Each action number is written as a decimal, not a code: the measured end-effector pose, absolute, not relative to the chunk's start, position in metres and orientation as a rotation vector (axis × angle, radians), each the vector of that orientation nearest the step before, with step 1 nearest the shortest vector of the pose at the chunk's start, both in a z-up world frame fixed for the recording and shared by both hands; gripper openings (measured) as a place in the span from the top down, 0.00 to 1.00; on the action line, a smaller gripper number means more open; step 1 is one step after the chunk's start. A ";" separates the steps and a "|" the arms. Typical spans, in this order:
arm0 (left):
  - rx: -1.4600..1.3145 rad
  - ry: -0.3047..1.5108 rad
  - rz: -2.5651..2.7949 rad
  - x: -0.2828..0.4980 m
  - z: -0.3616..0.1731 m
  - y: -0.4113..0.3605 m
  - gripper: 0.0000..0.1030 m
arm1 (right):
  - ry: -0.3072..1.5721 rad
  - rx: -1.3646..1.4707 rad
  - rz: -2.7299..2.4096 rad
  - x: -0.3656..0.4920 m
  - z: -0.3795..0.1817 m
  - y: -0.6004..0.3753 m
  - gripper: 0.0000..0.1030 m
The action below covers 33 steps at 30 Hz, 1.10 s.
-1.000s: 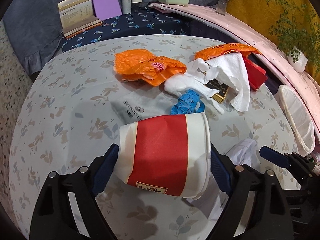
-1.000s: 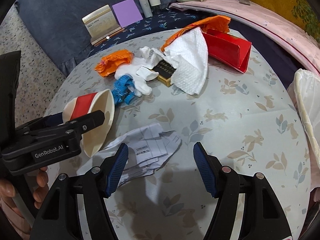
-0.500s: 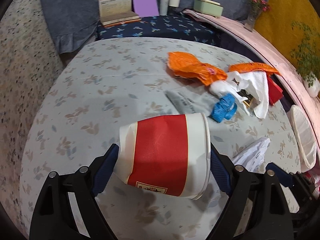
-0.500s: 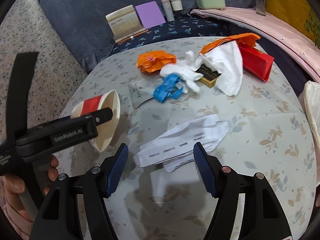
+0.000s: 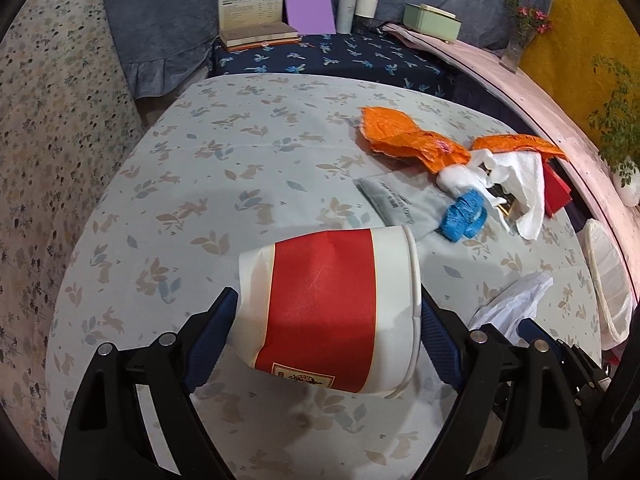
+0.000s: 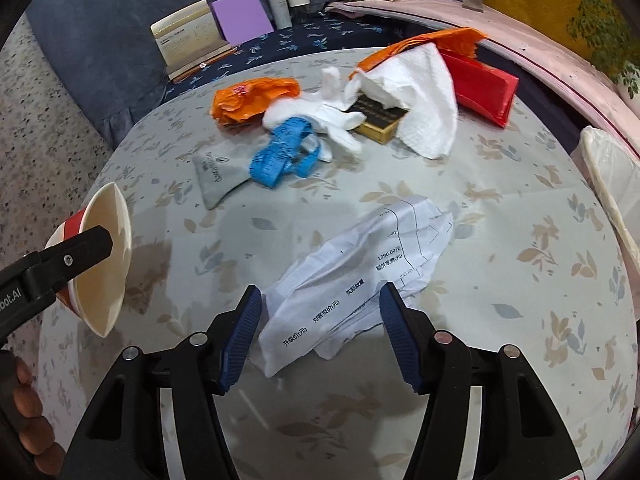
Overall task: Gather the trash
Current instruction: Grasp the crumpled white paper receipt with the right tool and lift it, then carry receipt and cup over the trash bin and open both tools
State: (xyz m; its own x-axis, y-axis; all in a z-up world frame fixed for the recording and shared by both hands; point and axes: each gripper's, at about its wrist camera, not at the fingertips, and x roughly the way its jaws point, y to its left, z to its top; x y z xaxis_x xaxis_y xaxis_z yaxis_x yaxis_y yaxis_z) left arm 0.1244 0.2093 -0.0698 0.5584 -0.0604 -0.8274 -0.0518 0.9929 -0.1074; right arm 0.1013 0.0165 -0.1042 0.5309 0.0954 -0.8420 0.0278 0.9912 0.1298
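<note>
A red-and-white paper cup (image 5: 324,304) lies sideways in my left gripper (image 5: 326,322), squashed between the blue pads and held above the table. In the right wrist view the same cup (image 6: 106,264) hangs at the left edge, in the left gripper (image 6: 60,268). A crumpled printed paper (image 6: 356,276) lies on the floral tablecloth (image 6: 500,240). My right gripper (image 6: 320,316) straddles its near end and its jaws are closing. The paper is between the pads, and a small gap still shows at the left pad.
Further back lie a blue tape measure (image 6: 284,152), a grey pouch (image 6: 218,176), white tissue (image 6: 424,96), orange wrappers (image 6: 252,94), a black-and-gold box (image 6: 380,118) and a red box (image 6: 480,88). A white bag-lined bin (image 6: 608,176) stands at the table's right edge.
My left gripper has carried the cup leftward, away from the litter pile. My right gripper has moved in over the crumpled paper and its jaws have narrowed around it.
</note>
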 end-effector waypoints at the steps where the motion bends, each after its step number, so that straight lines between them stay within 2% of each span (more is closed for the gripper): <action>1: -0.120 0.981 -0.015 0.124 -0.071 0.204 0.21 | 1.010 0.136 0.045 0.099 -0.104 0.011 0.51; 4: -0.108 0.988 -0.049 0.124 -0.072 0.185 0.21 | 1.013 0.164 0.064 0.094 -0.102 -0.006 0.65; 6: -0.102 0.990 -0.074 0.123 -0.071 0.173 0.21 | 1.019 0.181 0.073 0.090 -0.100 -0.016 0.80; 8: -0.089 0.988 -0.101 0.122 -0.070 0.157 0.21 | 1.014 0.188 0.079 0.084 -0.097 -0.025 0.88; 17: -0.037 0.969 -0.208 0.117 -0.057 0.091 0.21 | 0.916 0.204 0.032 0.061 -0.062 -0.075 0.91; 33: 0.029 0.866 -0.427 0.115 -0.012 -0.051 0.21 | 0.728 0.306 -0.192 0.036 0.004 -0.224 0.90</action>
State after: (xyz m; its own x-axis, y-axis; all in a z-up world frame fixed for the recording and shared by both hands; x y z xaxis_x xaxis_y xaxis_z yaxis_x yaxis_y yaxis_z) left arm 0.1153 -0.0513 -0.0115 0.5690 -0.3522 -0.7431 0.3752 0.9153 -0.1465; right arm 0.0358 -0.2245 0.0041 0.7321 -0.0662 -0.6779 0.2770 0.9382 0.2075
